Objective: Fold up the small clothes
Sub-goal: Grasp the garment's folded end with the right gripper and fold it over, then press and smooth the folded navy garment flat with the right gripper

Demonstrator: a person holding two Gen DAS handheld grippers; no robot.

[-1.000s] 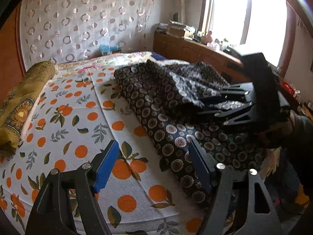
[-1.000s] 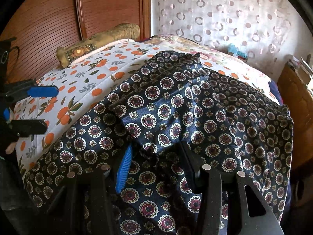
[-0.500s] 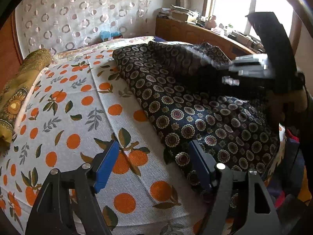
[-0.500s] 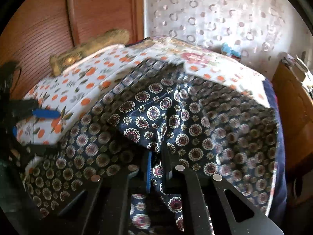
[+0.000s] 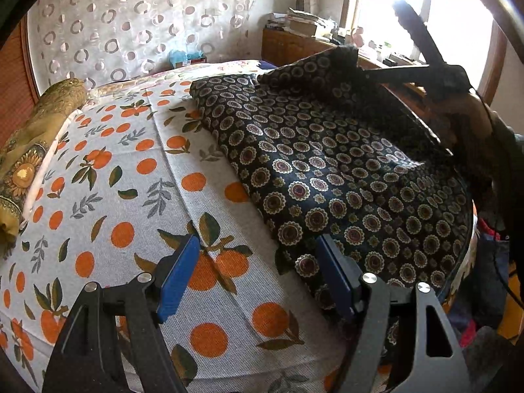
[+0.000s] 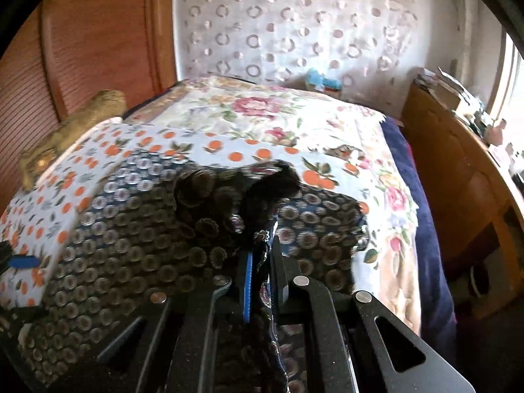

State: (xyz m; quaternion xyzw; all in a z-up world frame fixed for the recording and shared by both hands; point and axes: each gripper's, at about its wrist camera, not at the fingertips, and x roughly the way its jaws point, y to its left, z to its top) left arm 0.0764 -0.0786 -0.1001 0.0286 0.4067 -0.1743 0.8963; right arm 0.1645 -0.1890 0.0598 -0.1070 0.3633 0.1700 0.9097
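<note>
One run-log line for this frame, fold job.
phase: lifting edge | right gripper: shut on dark patterned garment | left gripper: open, empty, at garment's near corner | surface: orange-print bedspread

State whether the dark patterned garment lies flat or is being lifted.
Partly lifted: the right gripper is shut on the dark patterned garment, one edge raised; the rest lies on the bedsheet.

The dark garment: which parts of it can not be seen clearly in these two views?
- Left wrist view: the garment near edge lies behind the left tongs; its right side is cut by the lens rim.
- Right wrist view: the pinched fold is blurred; fabric below sits behind the right tongs.
</note>
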